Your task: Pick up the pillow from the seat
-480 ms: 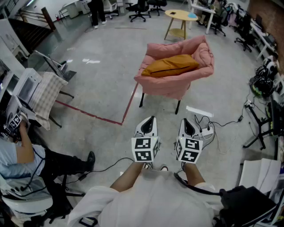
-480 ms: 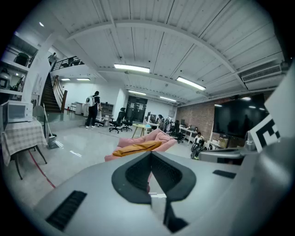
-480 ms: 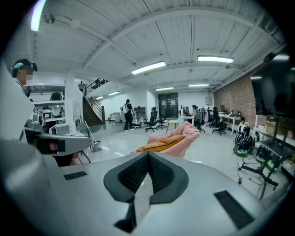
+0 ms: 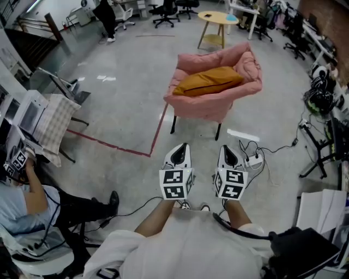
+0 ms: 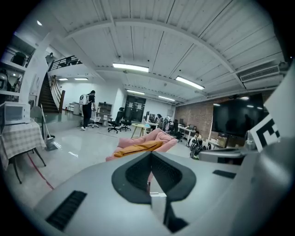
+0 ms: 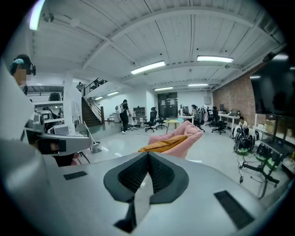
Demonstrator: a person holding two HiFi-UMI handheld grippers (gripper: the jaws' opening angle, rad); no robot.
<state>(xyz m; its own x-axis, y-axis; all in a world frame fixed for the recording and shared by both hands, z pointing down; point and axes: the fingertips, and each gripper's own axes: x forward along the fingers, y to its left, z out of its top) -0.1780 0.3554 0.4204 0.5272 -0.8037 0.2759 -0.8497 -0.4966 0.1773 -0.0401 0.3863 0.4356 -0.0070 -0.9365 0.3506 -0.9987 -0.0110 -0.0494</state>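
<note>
Bystander (image 4: 104,16) stepped toward 9 o'clock | left hand-held gripper (image 4: 184,147), right hand-held gripper (image 4: 227,149): both clenched, empty | pillow (image 4: 210,80) on seat (image 4: 215,109), 12 o'clock, well apart | long axis 8-to-2, neither nearer
</note>
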